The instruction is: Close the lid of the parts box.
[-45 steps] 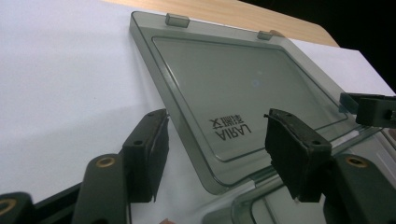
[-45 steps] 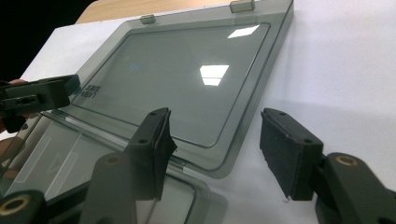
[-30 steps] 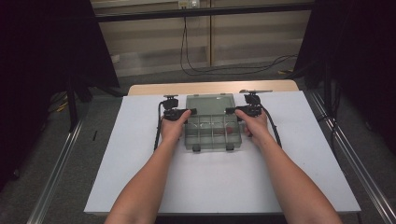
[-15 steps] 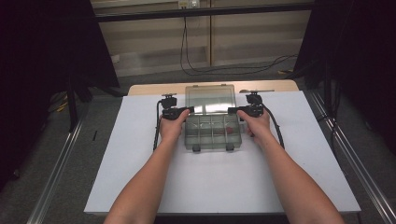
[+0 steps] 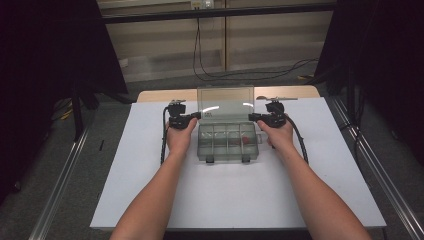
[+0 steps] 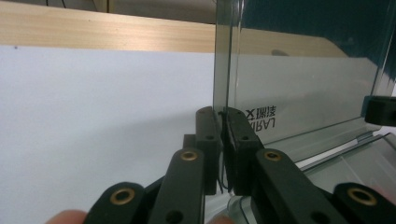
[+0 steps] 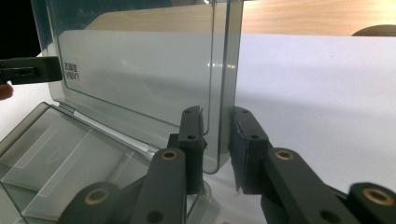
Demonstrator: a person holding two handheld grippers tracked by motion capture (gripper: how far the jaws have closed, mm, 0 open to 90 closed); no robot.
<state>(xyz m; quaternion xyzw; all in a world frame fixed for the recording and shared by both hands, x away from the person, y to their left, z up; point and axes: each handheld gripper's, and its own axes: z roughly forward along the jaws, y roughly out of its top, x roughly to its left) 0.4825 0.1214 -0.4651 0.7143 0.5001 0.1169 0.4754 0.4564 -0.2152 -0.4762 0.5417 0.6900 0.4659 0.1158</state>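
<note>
A clear grey compartment box (image 5: 227, 145) sits on the white table, its lid (image 5: 225, 102) standing upright at the back. A small red item (image 5: 246, 141) lies in a right-hand compartment. My left gripper (image 5: 197, 116) is at the lid's left edge. In the left gripper view the jaws have just been closing, and the gripper (image 6: 223, 112) is shut on the lid (image 6: 303, 88). My right gripper (image 5: 252, 117) is at the lid's right edge. Its jaws have also just been closing, and the gripper (image 7: 217, 112) holds the rim of the lid (image 7: 140, 70) between both pads.
The white table top (image 5: 300, 190) stretches wide in front of the box and to both sides. A wooden edge (image 5: 160, 95) runs behind it. Metal rails (image 5: 380, 175) flank the table. Two latches (image 5: 210, 160) hang at the box's front.
The lid has swung up from lying low on the box to standing upright. Both grippers stay at its side edges, and the left hand has risen a little.
</note>
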